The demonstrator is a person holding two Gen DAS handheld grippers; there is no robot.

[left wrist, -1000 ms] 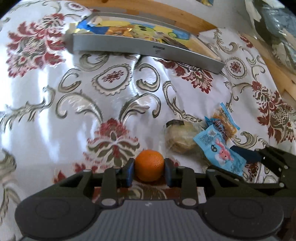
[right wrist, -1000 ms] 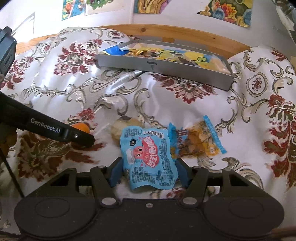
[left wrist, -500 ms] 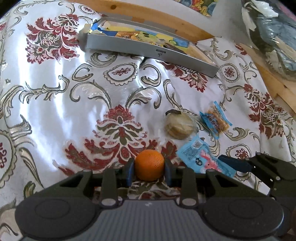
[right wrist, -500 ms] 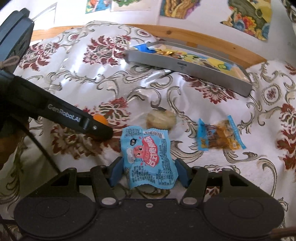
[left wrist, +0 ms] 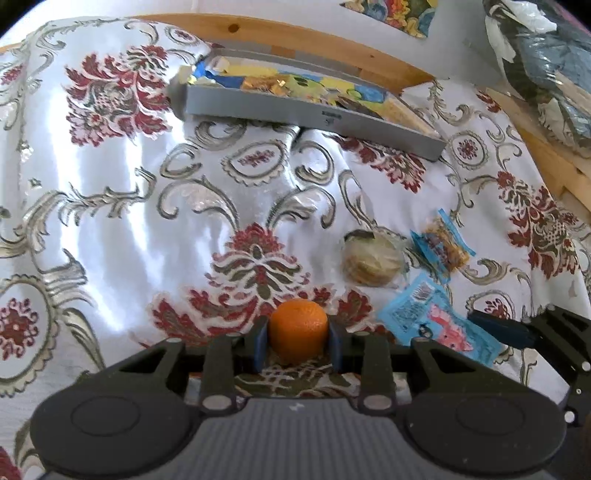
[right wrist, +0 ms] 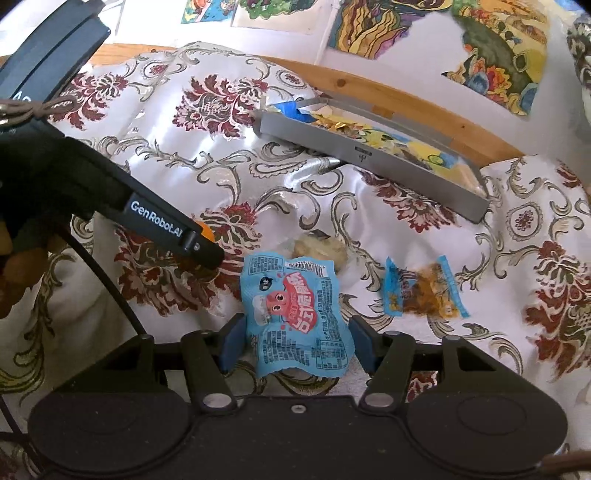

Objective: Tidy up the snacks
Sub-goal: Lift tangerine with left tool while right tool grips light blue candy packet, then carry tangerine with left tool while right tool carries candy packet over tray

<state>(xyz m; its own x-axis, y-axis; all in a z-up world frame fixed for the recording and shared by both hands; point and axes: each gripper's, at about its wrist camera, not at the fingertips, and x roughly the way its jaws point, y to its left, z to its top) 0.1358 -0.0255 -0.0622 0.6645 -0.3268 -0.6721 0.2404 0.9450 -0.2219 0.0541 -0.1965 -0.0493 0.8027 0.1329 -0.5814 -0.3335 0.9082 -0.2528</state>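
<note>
My left gripper [left wrist: 297,345] is shut on a small orange [left wrist: 297,328], held above the flowered cloth. My right gripper [right wrist: 295,343] is shut on a light blue snack packet [right wrist: 295,312] with a red cartoon on it; the same blue packet [left wrist: 439,325] shows at the lower right of the left wrist view. A round wrapped pastry [left wrist: 371,262] and a blue-edged clear packet of brown snacks [left wrist: 443,245] lie on the cloth. The grey tray [left wrist: 314,110] at the back holds several colourful packets.
A flowered satin cloth [left wrist: 129,229] covers the surface, with a wooden edge [left wrist: 295,35] behind the tray. A bagged bundle [left wrist: 546,66] sits at the far right. Pictures [right wrist: 491,44] hang on the wall behind. The left gripper's body [right wrist: 110,199] crosses the right wrist view.
Both grippers have risen and pulled back from the tray with their loads still held. The pastry and the brown snack packet stay where they were on the cloth.
</note>
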